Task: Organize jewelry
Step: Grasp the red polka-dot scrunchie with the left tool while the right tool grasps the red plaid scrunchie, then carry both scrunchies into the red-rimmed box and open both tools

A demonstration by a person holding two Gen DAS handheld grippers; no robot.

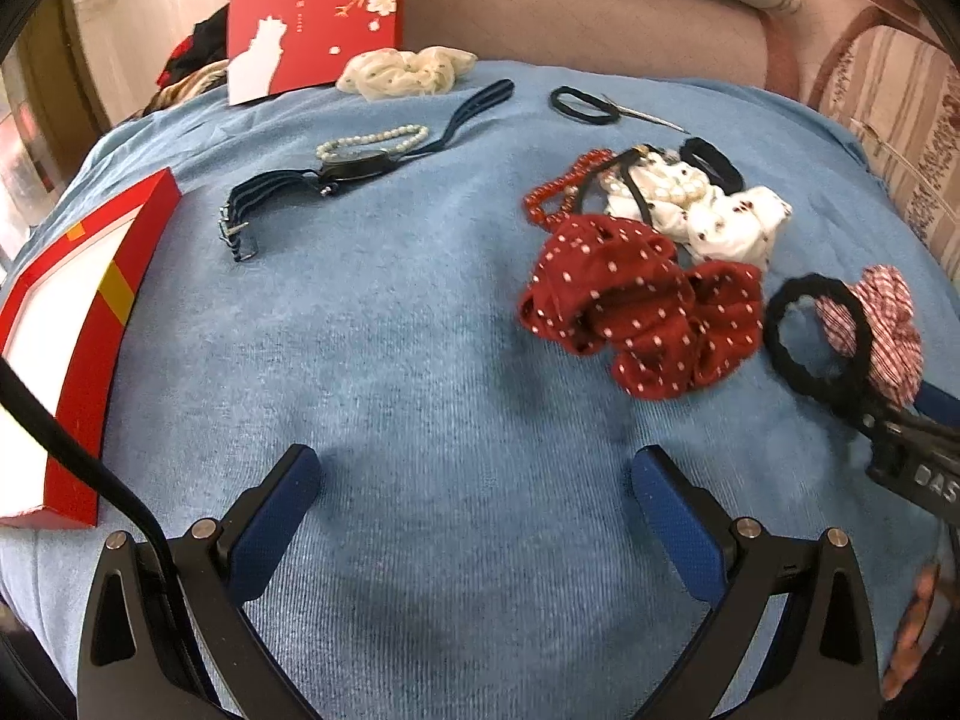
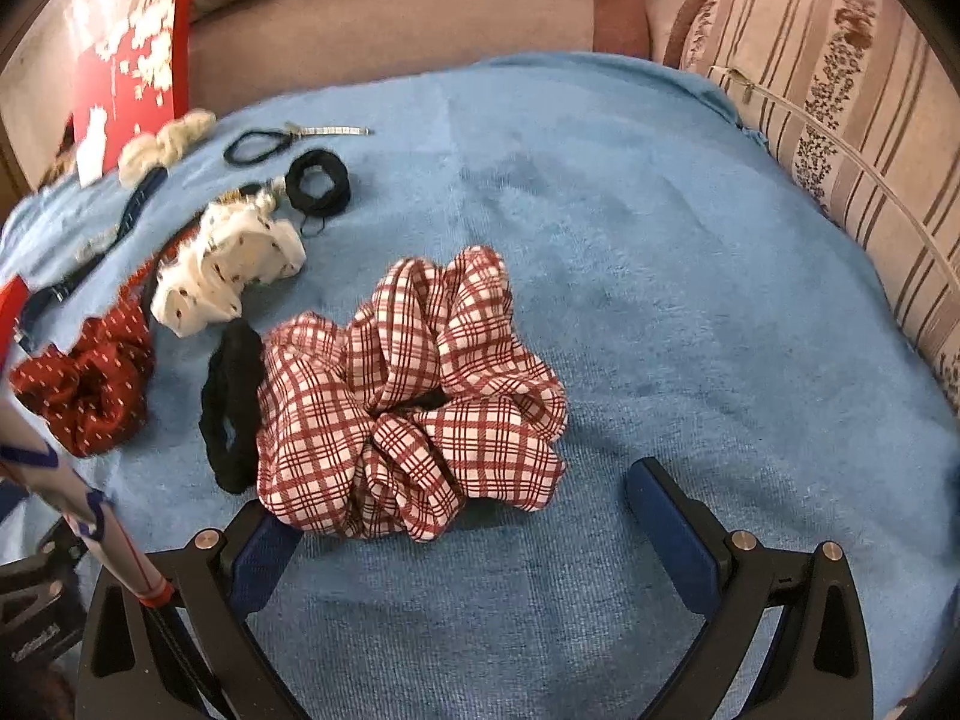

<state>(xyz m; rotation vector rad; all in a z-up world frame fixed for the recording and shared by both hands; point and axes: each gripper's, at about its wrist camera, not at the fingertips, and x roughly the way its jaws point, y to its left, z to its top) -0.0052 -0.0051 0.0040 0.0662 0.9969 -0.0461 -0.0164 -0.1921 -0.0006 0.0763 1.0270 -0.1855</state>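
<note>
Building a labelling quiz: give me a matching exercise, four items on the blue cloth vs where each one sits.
Items:
1. plaid scrunchie
2. pearl bracelet
3. red box
4. cream scrunchie

Places:
A. by the upright red card at the far edge
B. left edge of the blue cloth
C. just ahead of the open right gripper
D. beside the watch

Pairs: 1-C, 2-D, 3-B, 4-A
</note>
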